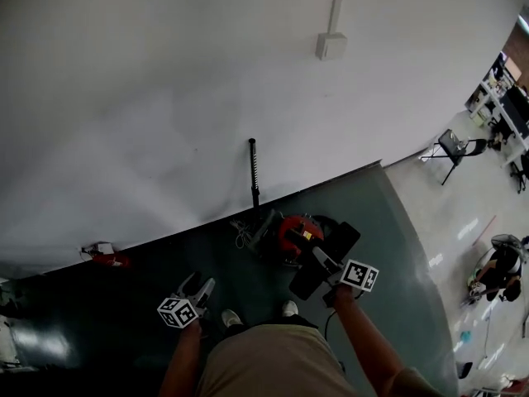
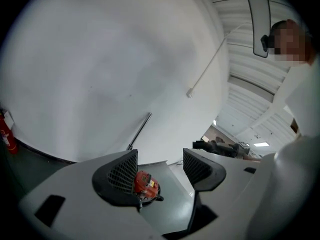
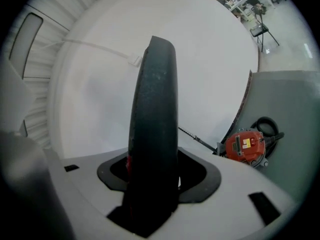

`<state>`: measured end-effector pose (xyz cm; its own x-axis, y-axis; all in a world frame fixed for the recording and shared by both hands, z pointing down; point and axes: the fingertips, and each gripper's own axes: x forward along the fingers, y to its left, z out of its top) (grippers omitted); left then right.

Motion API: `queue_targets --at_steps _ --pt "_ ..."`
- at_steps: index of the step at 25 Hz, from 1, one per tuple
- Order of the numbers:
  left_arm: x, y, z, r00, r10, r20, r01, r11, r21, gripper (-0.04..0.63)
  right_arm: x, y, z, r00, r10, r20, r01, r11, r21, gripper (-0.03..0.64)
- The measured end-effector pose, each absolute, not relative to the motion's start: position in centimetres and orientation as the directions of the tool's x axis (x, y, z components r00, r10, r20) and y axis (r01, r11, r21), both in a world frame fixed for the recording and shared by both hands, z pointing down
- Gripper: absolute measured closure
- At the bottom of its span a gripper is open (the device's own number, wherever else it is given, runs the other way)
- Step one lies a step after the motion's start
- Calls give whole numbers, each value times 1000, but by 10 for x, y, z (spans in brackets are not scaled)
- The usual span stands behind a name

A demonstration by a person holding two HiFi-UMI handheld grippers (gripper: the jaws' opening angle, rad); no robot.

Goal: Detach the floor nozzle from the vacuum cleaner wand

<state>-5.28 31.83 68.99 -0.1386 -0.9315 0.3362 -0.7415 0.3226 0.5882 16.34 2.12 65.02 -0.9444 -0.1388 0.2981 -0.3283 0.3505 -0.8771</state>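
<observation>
"While the head view looks steeply down, where is the floor nozzle (image 1: 343, 238)?"

"It's in the right gripper (image 1: 321, 259), whose jaws are clamped on it. The black nozzle hangs over the dark green floor (image 1: 397, 246), just beside the red vacuum cleaner (image 1: 296, 232). The wand (image 1: 254, 172) stands apart from it, leaning upright against the white wall (image 1: 165, 98)."

"And the other hand?"

"The left gripper (image 1: 198, 284) is low on the left with its jaws apart. A small white box (image 1: 331, 46) is fixed high on the wall; what is in it cannot be seen."

"What does the left gripper view show?"

"Both jaws stand wide with nothing between them. Beyond the gap the vacuum cleaner lies on the floor, and the wand slants against the wall behind it. At the left edge, by the wall, is what looks like a red fire extinguisher (image 2: 5, 132)."

"And the right gripper view?"

"The nozzle fills the middle — pinched between the two jaws and rising edge-on. To its right sits the vacuum cleaner, a black hose (image 3: 265, 126) curled behind it."

"Any writing?"

"A yellow label (image 3: 247, 143) sits on the red body — its print is too small to read."
</observation>
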Motion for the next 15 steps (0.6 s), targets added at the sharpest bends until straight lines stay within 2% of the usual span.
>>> queue_targets --at_steps 11,15 --pt "-84 304 688 -52 -932 358 -736 278 618 302 158 21 669 -918 -218 331 -386 298 -873 383" --pt "-83 303 694 -30 -924 381 -743 276 609 302 151 26 673 -912 -217 348 -406 371 -835 385"
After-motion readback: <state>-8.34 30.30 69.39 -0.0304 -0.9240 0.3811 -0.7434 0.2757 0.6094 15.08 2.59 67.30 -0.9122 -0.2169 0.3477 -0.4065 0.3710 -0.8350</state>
